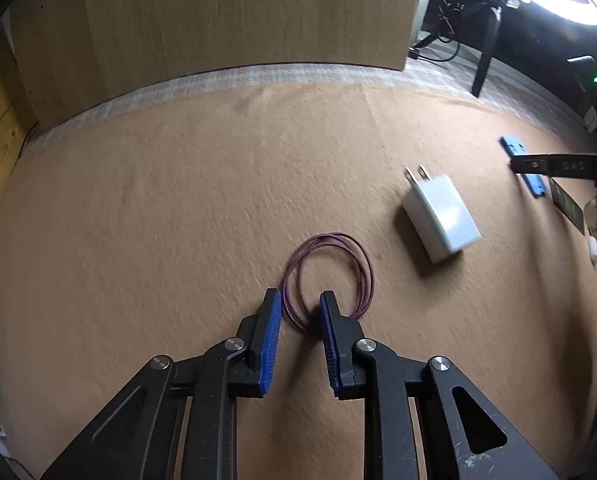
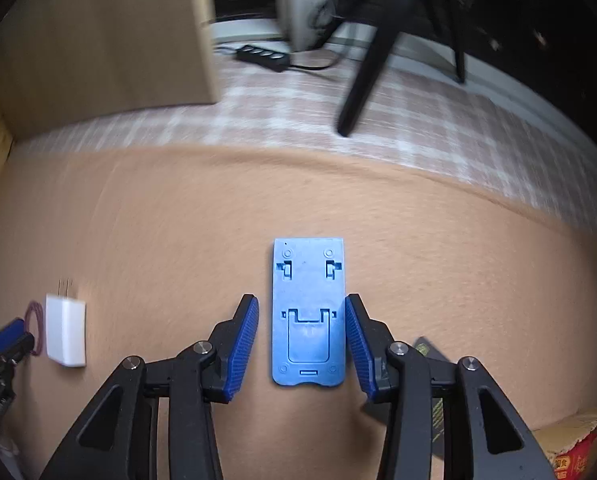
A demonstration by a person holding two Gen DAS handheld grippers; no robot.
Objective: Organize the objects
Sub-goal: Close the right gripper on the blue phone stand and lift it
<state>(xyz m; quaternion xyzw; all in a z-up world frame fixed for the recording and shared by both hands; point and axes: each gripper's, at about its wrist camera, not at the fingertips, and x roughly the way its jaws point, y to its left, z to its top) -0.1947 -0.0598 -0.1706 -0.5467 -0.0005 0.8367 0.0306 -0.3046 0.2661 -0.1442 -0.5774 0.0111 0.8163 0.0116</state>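
Thin purple wire, wound into a small coil [image 1: 325, 280], lies flat on the tan felt mat [image 1: 158, 208], and the left gripper [image 1: 298, 312] straddles its near edge. One blue pad sits outside the loop and the other inside it, so a few strands pass between the jaws, but the pads do not press on them yet; the gripper is released. I judge the coil to be very light and springy. It may slide on the felt or loosen when lifted, so the best hold is across the bundled strands at the near edge, taking all of them together.

In the right wrist view a flat blue plastic phone stand [image 2: 308, 312], folded, lies between the jaws of the right gripper [image 2: 301, 328]. A gap shows on both sides, so this gripper is also released. The stand looks stiff and light; its long side edges are the natural place to grip, though smooth plastic can slip.

A white plug charger [image 1: 440, 216] rests to the right of the coil, apart from it. A dark packet [image 2: 428, 350] lies just beside the right finger and could be caught by it. A cardboard box [image 2: 578, 440] stands at the mat's corner.
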